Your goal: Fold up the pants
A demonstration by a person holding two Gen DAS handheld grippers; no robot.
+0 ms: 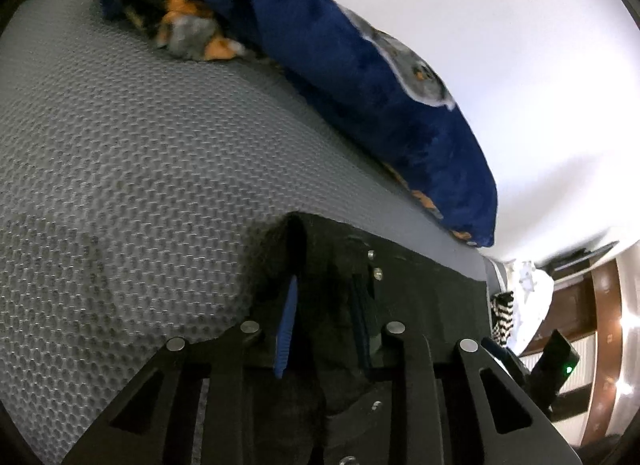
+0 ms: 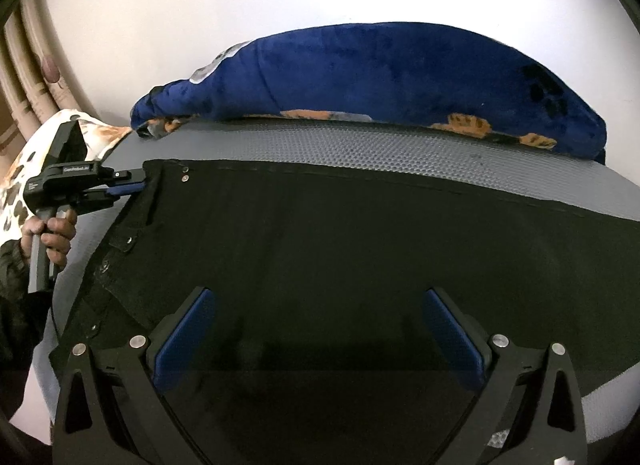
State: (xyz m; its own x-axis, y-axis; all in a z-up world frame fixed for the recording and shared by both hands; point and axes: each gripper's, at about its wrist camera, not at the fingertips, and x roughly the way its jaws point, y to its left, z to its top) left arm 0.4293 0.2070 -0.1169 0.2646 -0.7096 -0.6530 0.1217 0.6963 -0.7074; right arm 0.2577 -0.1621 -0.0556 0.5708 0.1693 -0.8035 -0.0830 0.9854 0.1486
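Observation:
Black pants (image 2: 360, 245) lie spread flat across a grey mesh mattress (image 2: 360, 145), waistband with metal rivets toward the left. In the right wrist view my left gripper (image 2: 140, 185), held by a hand (image 2: 56, 233), is shut on the waistband's far corner. The left wrist view shows that dark fabric (image 1: 420, 277) bunched between the fingers of the left gripper (image 1: 326, 297), with one blue pad (image 1: 286, 329) pressed against it. My right gripper (image 2: 318, 297) stands open and wide over the middle of the pants, nothing between its blue pads (image 2: 180, 337).
A rolled dark-blue blanket (image 2: 400, 77) with orange and grey print lies along the mattress's far edge against a white wall. A patterned pillow (image 2: 24, 169) and curtain sit at the left. Beyond the mattress end, a striped cloth (image 1: 502, 313) and wooden furniture (image 1: 604, 305).

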